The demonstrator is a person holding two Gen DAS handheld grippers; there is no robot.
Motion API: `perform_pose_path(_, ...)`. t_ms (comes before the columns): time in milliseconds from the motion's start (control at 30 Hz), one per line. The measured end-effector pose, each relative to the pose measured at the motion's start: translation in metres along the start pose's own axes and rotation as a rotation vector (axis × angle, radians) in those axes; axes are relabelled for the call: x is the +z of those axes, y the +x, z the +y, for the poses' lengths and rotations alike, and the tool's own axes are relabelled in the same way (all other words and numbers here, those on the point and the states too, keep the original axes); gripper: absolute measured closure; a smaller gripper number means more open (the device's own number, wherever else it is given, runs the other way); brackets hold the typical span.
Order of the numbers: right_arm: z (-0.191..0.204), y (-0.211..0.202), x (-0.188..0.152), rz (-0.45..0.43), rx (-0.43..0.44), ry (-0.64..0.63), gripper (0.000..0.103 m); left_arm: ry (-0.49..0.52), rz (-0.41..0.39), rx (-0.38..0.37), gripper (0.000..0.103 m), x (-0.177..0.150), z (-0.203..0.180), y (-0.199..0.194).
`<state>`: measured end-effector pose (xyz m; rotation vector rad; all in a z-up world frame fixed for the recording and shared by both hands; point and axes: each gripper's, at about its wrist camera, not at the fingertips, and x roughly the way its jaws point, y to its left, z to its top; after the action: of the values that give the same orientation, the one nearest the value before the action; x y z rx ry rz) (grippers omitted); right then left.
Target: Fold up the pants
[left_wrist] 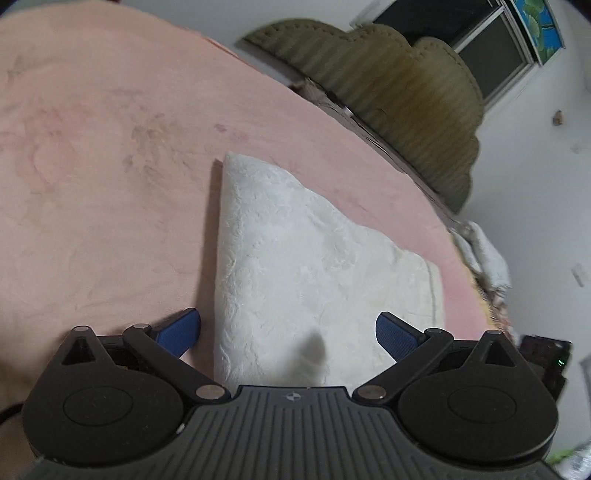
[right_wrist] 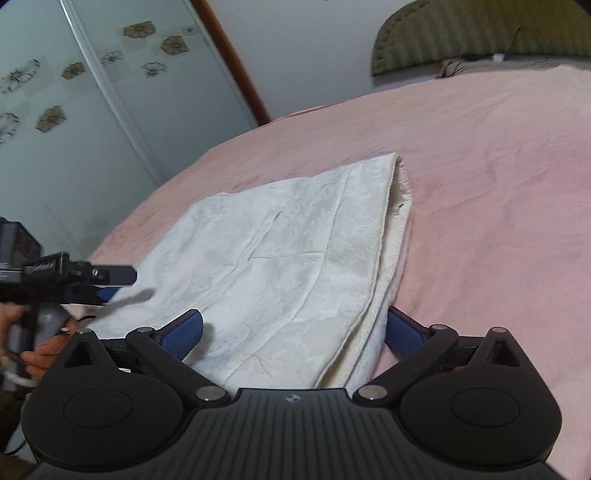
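Note:
The white textured pants point(left_wrist: 295, 258) lie folded into a flat stack on the pink bed cover point(left_wrist: 110, 166). My left gripper point(left_wrist: 288, 332) hovers over their near end, open, its blue pads point(left_wrist: 179, 332) wide apart and clear of the cloth. In the right wrist view the same pants point(right_wrist: 277, 251) show layered edges along their right side. My right gripper point(right_wrist: 293, 332) is open wide astride the near corner; the cloth edge covers part of its right finger point(right_wrist: 404, 332). The left gripper point(right_wrist: 118, 284), held by a hand point(right_wrist: 40, 350), reaches in from the left edge.
An olive padded headboard point(left_wrist: 388, 92) runs along the far side of the bed, seen also as the headboard point(right_wrist: 480, 33). Patterned wardrobe doors point(right_wrist: 74, 110) stand left of the bed. A window point(left_wrist: 480, 48) and a crumpled white cloth point(left_wrist: 484, 254) lie beyond the bed's edge.

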<state>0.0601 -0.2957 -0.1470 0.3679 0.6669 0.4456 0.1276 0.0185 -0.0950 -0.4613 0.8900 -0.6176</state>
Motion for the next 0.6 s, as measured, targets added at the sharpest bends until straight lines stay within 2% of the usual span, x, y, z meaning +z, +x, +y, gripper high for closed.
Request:
perform_pose_path(133, -0.029, 0.006, 0.015, 0.025, 0.173, 0.131, 0.000, 0.096, 0.065, -0.046, 0.001, 0.012, -0.001, 0.014)
perform_pose_path(200, -0.039, 0.014, 0.020, 0.016, 0.232, 0.184, 0.000, 0.118, 0.081, -0.080, 0.001, 0.019, 0.001, 0.025)
perform_pose_path(333, -0.034, 0.036, 0.036, 0.025, 0.230, 0.185, 0.002, 0.040, 0.087, -0.144, 0.004, 0.034, 0.011, 0.042)
perform_pose_path(367, -0.032, 0.041, 0.040, 0.027, 0.217, 0.180, 0.005, 0.025, 0.088, -0.150, 0.006, 0.035, 0.011, 0.045)
perform_pose_path(400, -0.030, 0.045, 0.042, 0.028, 0.189, 0.180, 0.020, 0.031, 0.086, -0.142, 0.010, 0.035, 0.009, 0.045)
perform_pose_path(433, -0.029, 0.046, 0.043, 0.030, 0.155, 0.184, 0.043, 0.060, 0.083, -0.115, 0.024, 0.033, 0.005, 0.045)
perform_pose_path(467, -0.029, 0.049, 0.043, 0.034, 0.120, 0.191, 0.053, 0.108, 0.075, -0.070, 0.042, 0.030, 0.001, 0.044)
perform_pose_path(500, -0.029, 0.048, 0.041, 0.032, 0.118, 0.193, 0.057, 0.160, 0.060, -0.017, 0.052, 0.027, -0.003, 0.042)
perform_pose_path(533, -0.028, 0.045, 0.039, 0.027, 0.117, 0.184, 0.061, 0.188, 0.042, 0.006, 0.068, 0.024, -0.005, 0.039)
perform_pose_path(567, -0.025, 0.041, 0.036, 0.023, 0.113, 0.168, 0.063, 0.187, 0.018, -0.003, 0.078, 0.023, -0.003, 0.034)
perform_pose_path(600, -0.021, 0.038, 0.034, 0.017, 0.111, 0.155, 0.066, 0.183, -0.007, -0.016, 0.083, 0.021, -0.003, 0.029)
